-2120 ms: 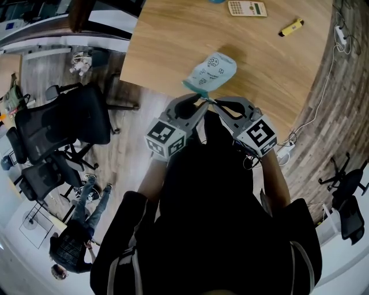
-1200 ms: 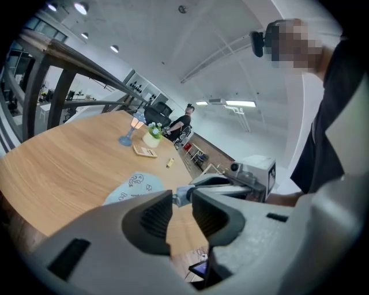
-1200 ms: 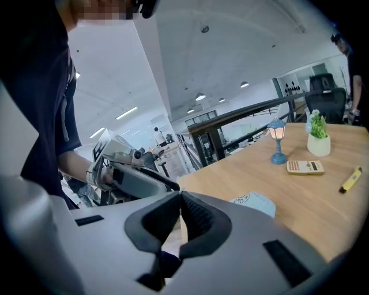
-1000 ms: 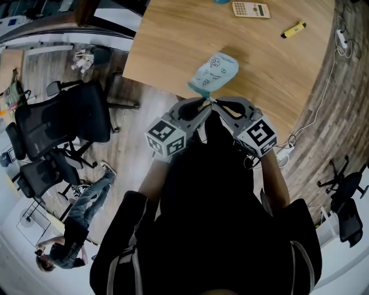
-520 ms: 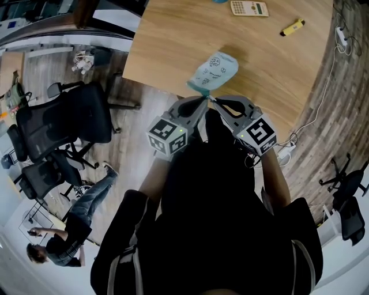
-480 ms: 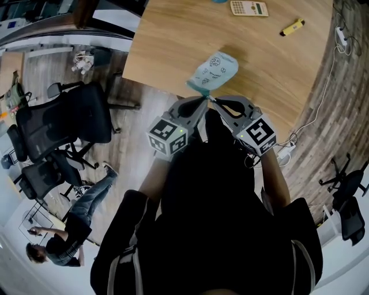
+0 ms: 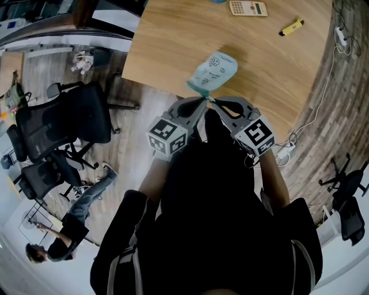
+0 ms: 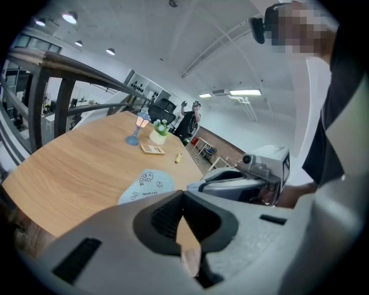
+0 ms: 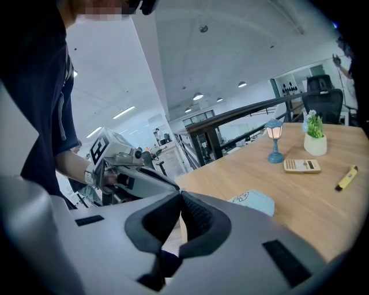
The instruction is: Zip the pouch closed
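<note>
A pale blue pouch [image 7: 214,70] with cartoon prints lies near the wooden table's [image 7: 173,46] front edge, its teal end toward me. My left gripper [image 7: 203,99] and right gripper [image 7: 212,99] meet tip to tip just in front of that end. The left gripper view shows its jaws [image 8: 183,195] pressed together, the pouch [image 8: 147,185] just beyond and to the left, and the right gripper's tip [image 8: 190,185] close by. The right gripper view shows its jaws [image 9: 181,193] shut too, with the pouch [image 9: 253,201] off to the right. I see nothing between either pair of pads.
A calculator [image 7: 248,7] and a yellow marker [image 7: 290,26] lie at the far side of the table. A small lamp [image 8: 134,129] and a potted plant [image 8: 157,133] stand beyond. Black office chairs [image 7: 63,124] stand to the left on the floor, cables [image 7: 323,103] to the right.
The left gripper's marker cube has tilted slightly and its jaws look narrower than a second ago. The pouch and the right gripper have kept still.
</note>
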